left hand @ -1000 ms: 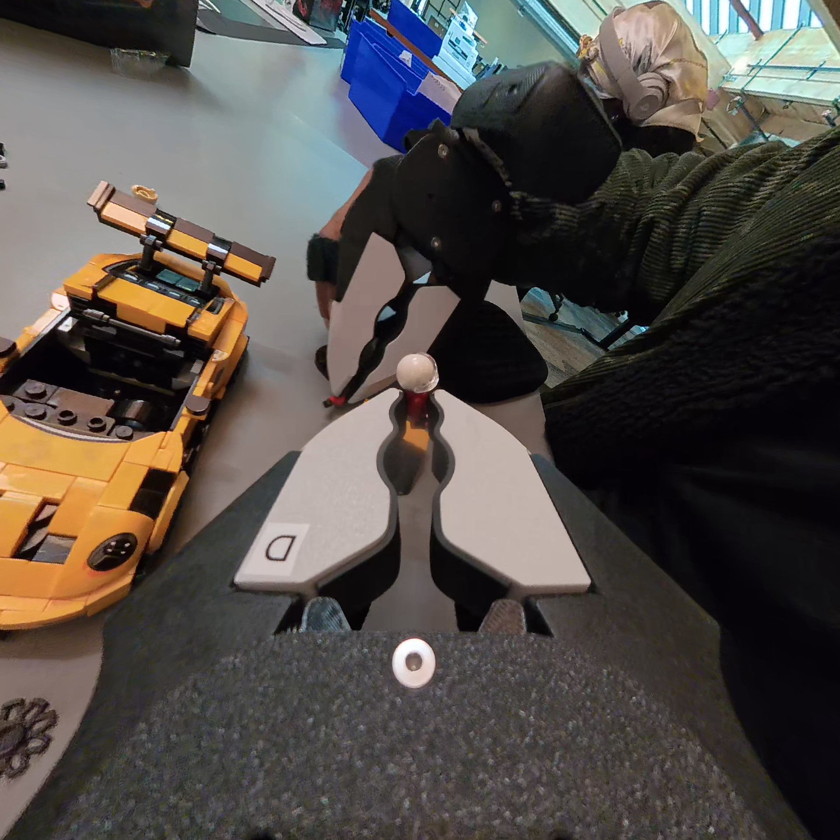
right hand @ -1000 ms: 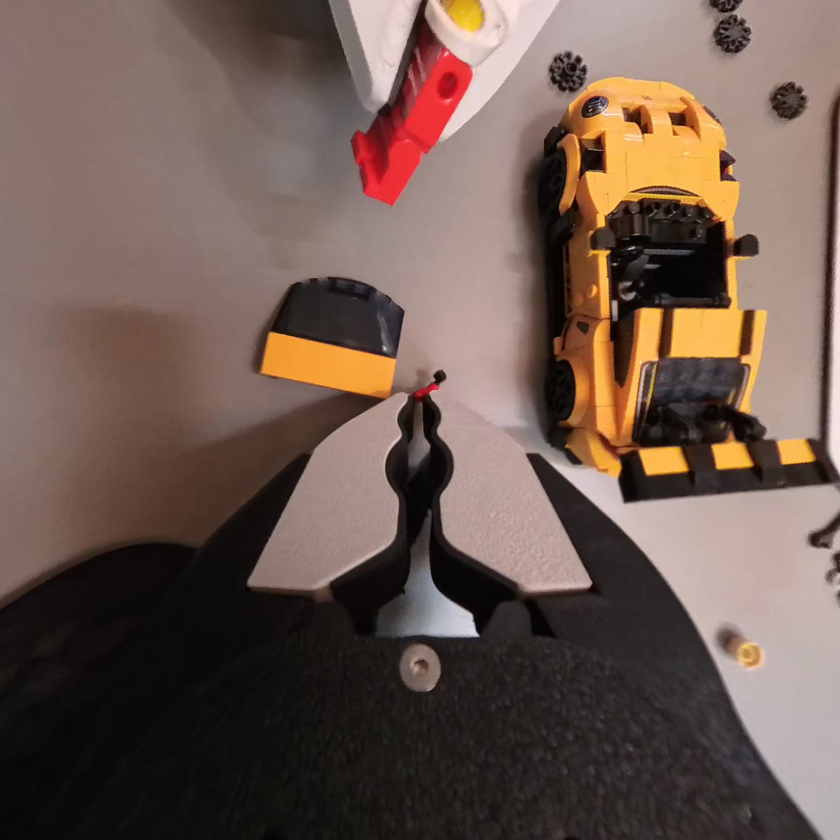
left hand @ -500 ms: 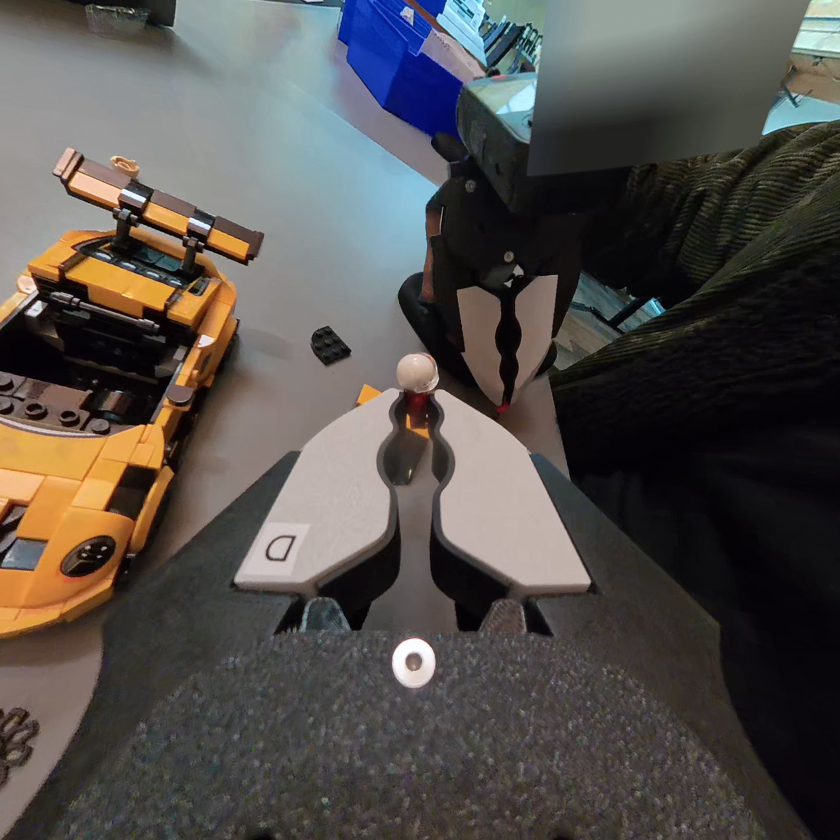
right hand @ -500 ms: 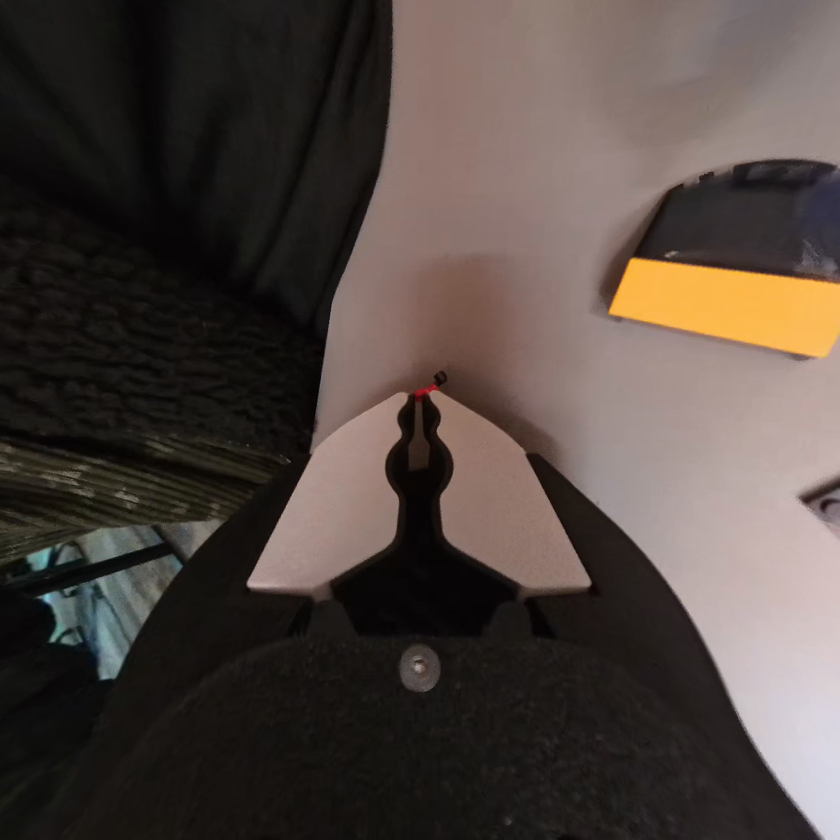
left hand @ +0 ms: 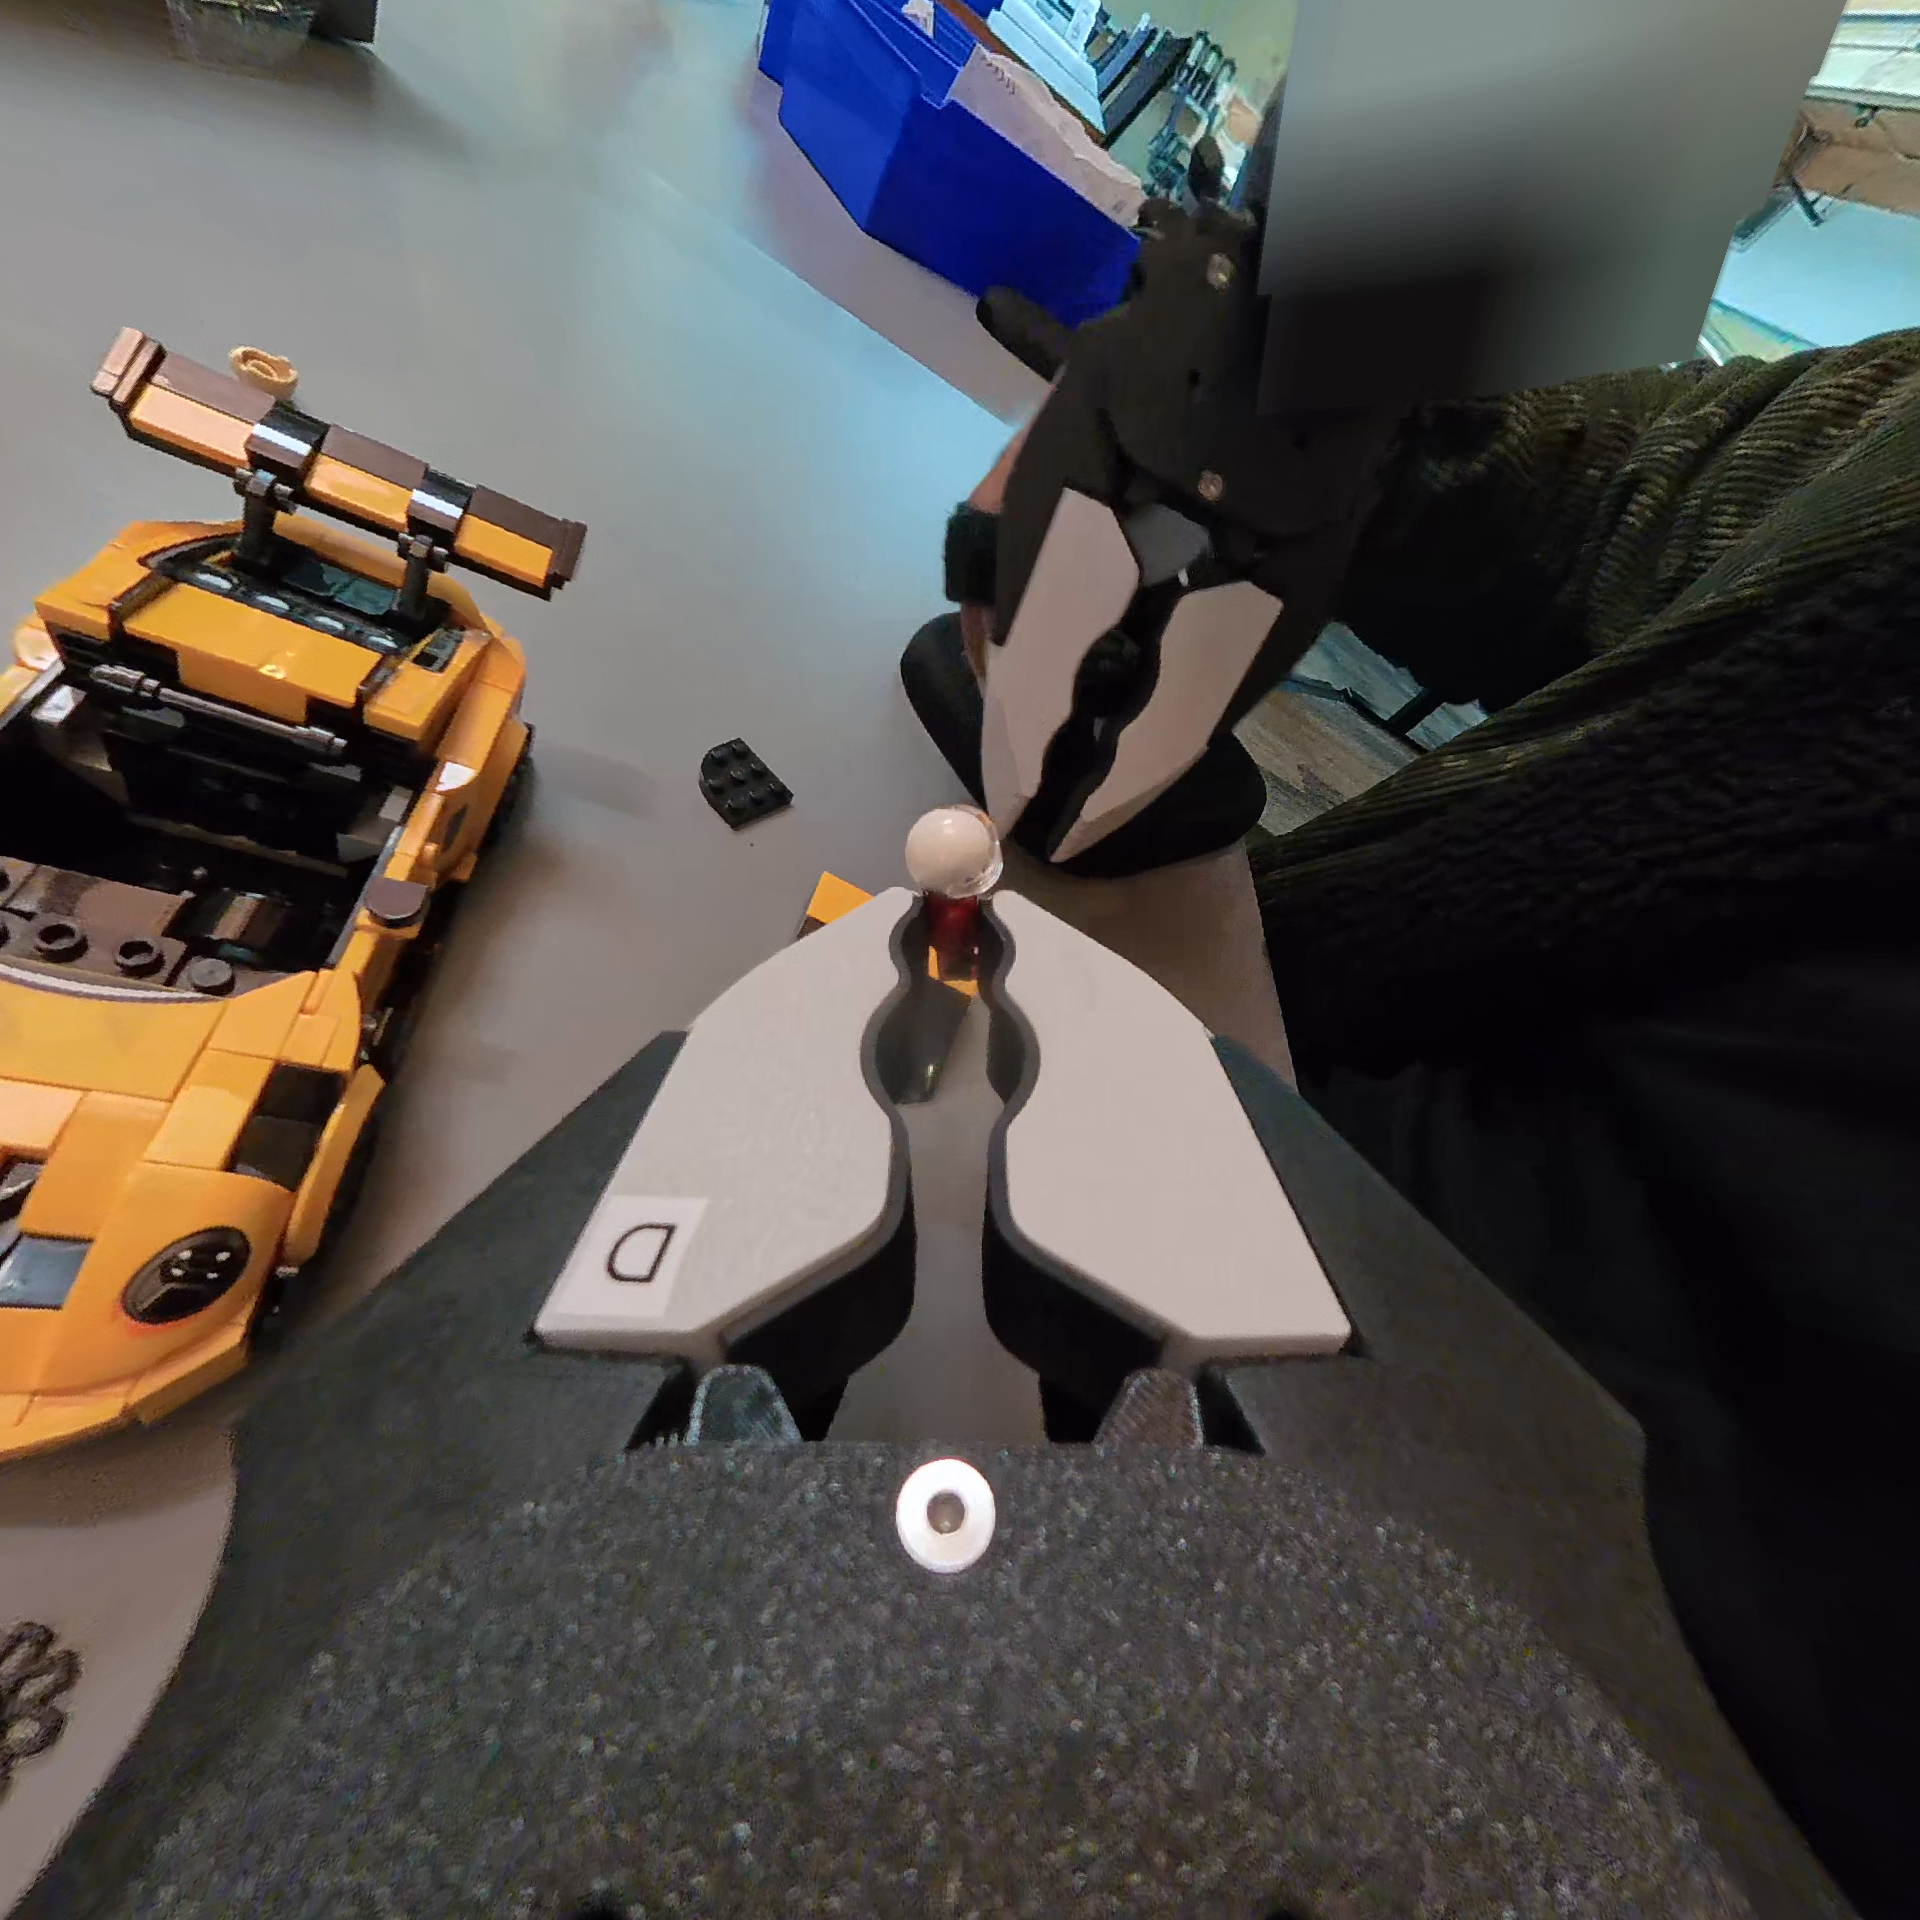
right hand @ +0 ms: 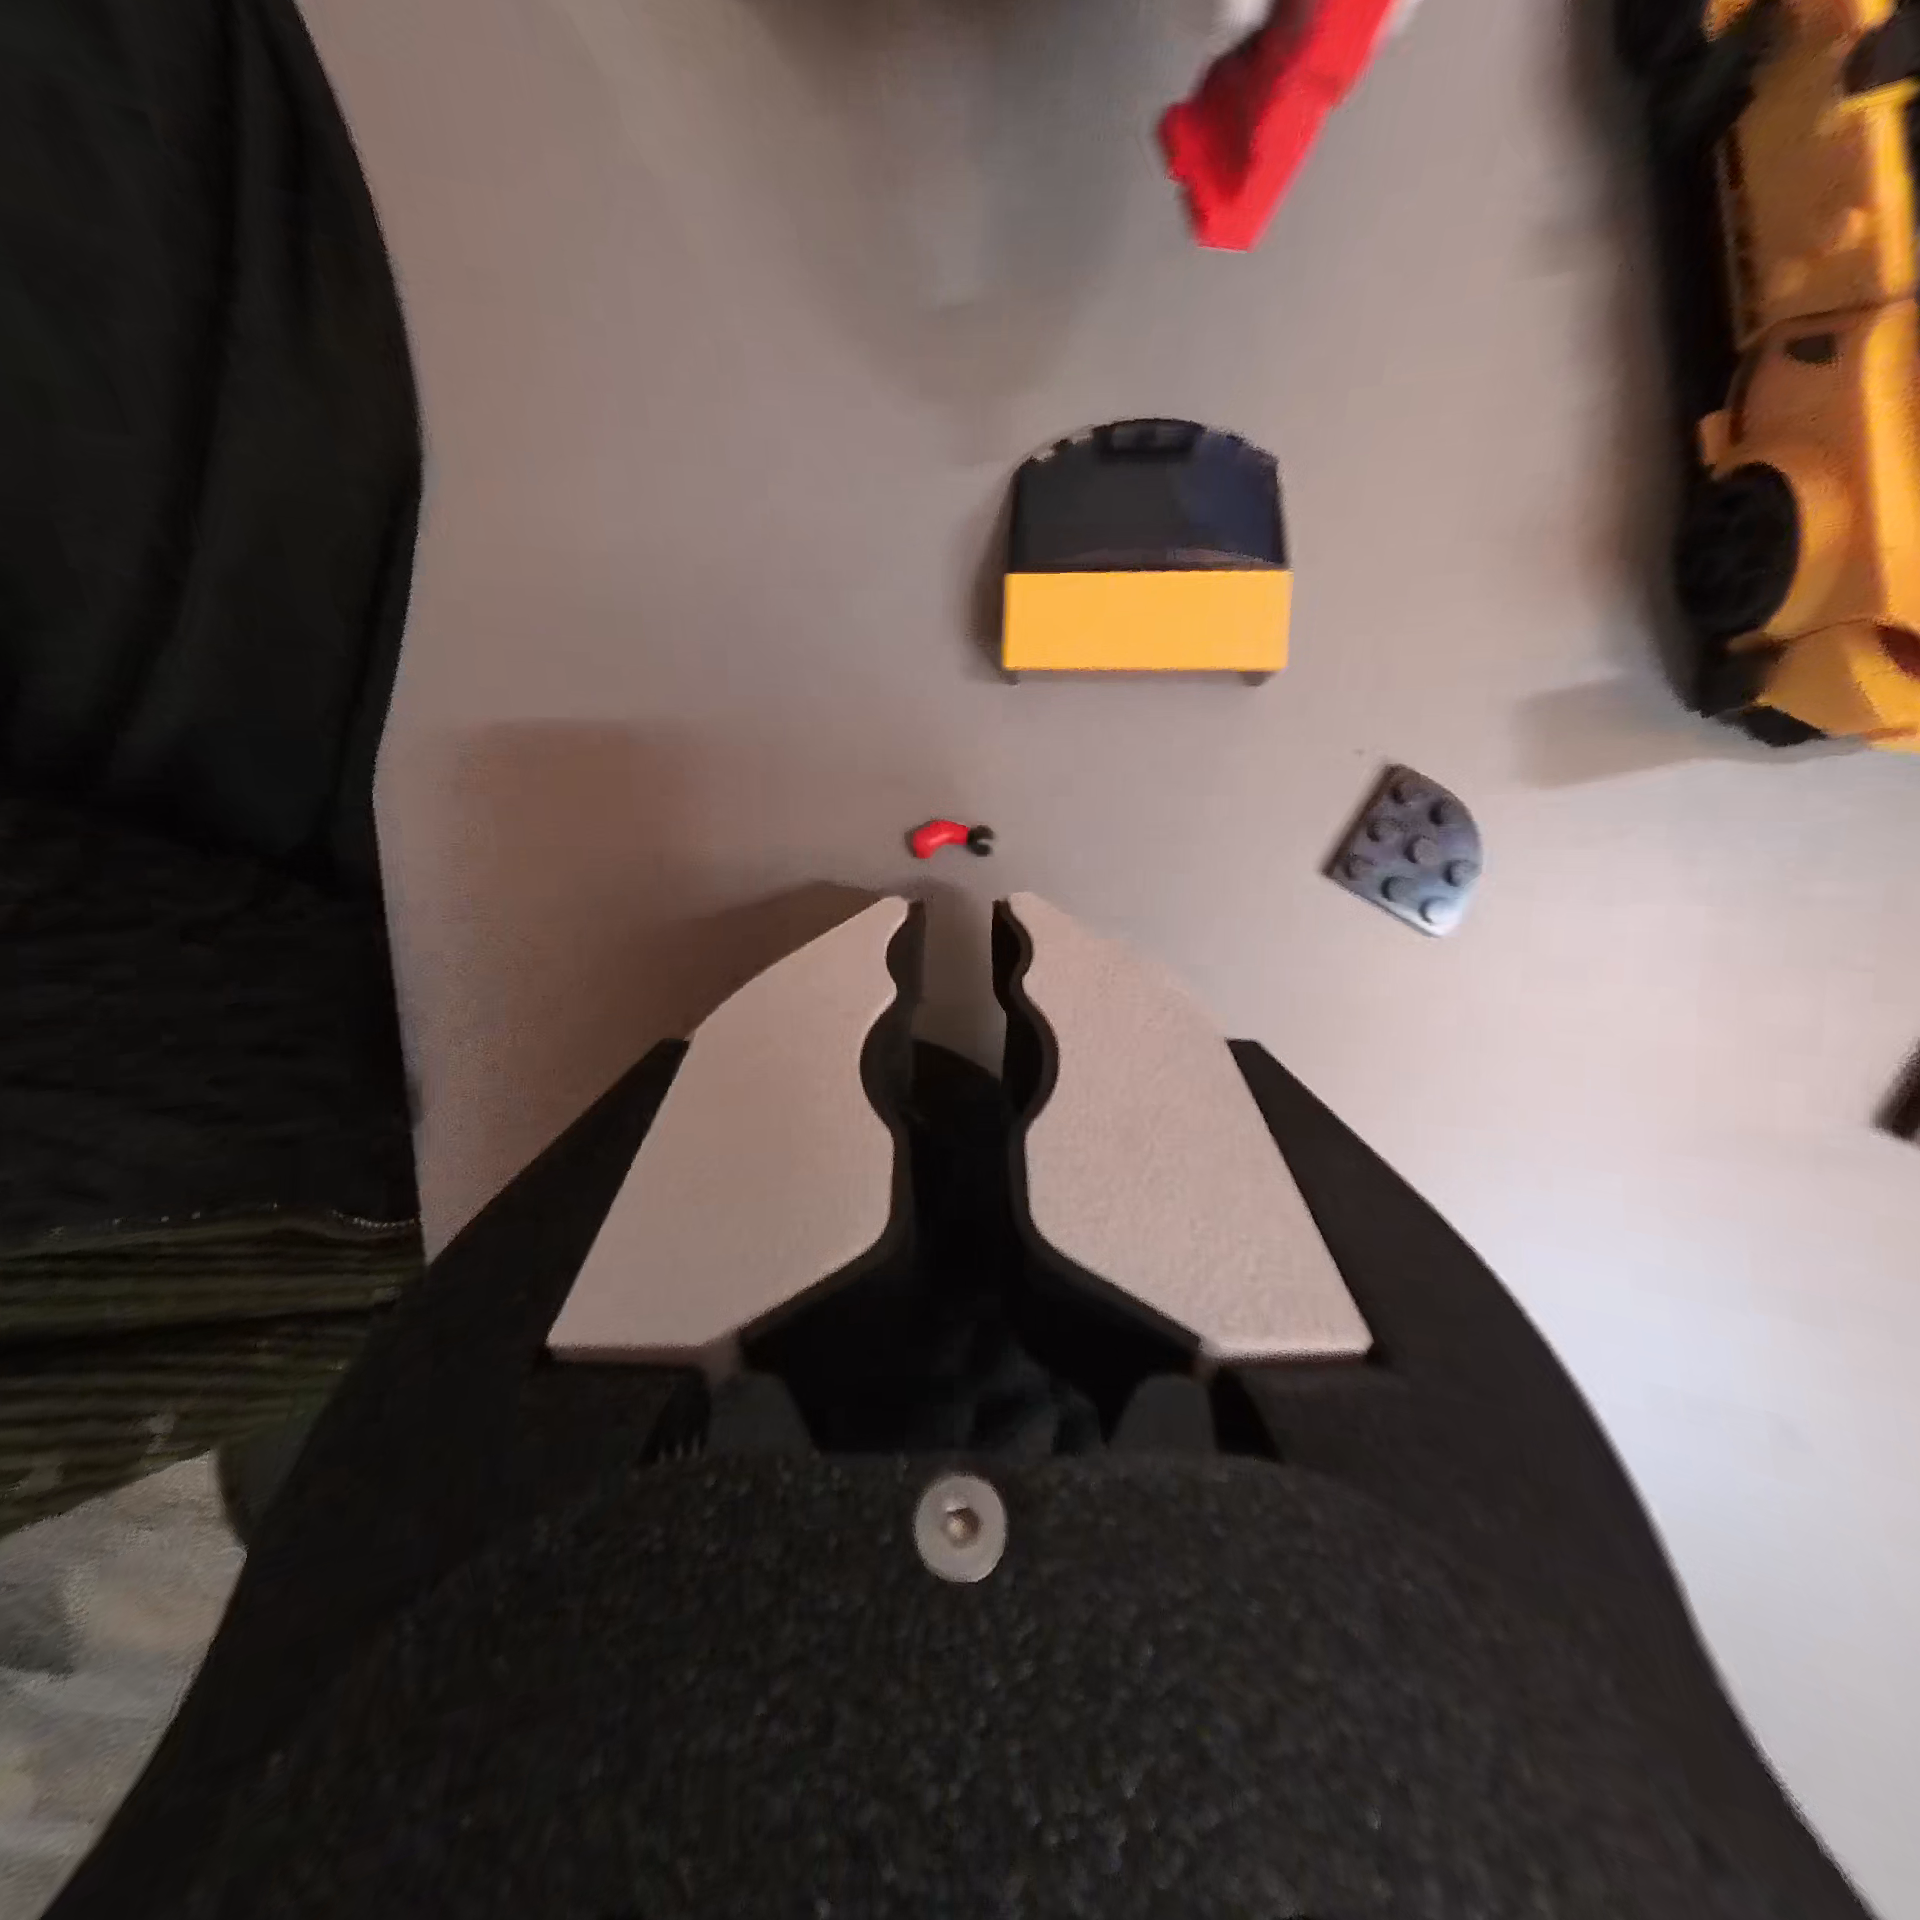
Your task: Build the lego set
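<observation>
The left gripper (left hand: pixel 951 909) is closed on a minifigure (left hand: pixel 953 868), red body pinched, pale head poking past the tips. The right gripper (right hand: pixel 954 904) hangs slightly open and empty just short of a tiny red arm (right hand: pixel 945 837) lying on the counter (right hand: pixel 675 416). Farther out lie a yellow-and-black windscreen piece (right hand: pixel 1146 582), a dark studded plate (right hand: pixel 1408 850) and the yellow car (left hand: pixel 208 883), cockpit uncovered. The step looks like fitting the figure's arm; next calls for a precise pinch on that speck. A letter sticker sits on the left gripper; no brand shows.
</observation>
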The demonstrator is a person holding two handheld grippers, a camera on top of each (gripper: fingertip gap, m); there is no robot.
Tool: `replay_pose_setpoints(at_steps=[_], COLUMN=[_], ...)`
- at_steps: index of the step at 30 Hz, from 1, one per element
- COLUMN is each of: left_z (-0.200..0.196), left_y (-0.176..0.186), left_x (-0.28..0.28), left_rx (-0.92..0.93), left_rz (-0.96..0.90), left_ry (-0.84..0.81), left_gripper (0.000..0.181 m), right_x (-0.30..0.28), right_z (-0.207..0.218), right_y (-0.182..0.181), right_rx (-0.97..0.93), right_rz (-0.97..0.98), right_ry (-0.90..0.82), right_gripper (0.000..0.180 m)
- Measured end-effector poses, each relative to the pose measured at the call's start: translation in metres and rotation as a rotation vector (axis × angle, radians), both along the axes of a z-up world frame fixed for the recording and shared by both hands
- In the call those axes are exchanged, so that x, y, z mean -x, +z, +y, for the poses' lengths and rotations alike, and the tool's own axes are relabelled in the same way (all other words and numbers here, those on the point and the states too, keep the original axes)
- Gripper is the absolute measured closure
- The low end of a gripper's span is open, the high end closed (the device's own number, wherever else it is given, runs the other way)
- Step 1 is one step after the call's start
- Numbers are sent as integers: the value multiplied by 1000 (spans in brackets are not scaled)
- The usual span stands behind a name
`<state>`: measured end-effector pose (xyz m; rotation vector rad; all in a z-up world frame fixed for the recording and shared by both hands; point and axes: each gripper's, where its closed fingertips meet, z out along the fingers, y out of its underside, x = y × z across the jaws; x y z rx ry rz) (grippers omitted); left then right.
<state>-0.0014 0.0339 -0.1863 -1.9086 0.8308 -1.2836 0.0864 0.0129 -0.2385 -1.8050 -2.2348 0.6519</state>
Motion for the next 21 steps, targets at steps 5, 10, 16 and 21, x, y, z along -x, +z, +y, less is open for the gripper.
replay_pose_setpoints(at_steps=[5,10,16,21], left_z=[-4,-4,-4,-6], left_y=[-3,-2,-2,-5], left_x=[-4,-3,-3,-5], left_rx=[5,-5,-10,-5], left_rz=[13,17,18,31], left_ry=[-20,-18,-21,-32], left_gripper=[173,173,173,173], right_x=[8,11,12,15], right_z=[-7,-7,-3,-1], right_y=[-11,-14,-6,-7], right_rx=[-127,-134,-141,-145], right_rz=[18,18,23,-64], right_ry=[74,175,319,521], right_gripper=[169,165,166,173])
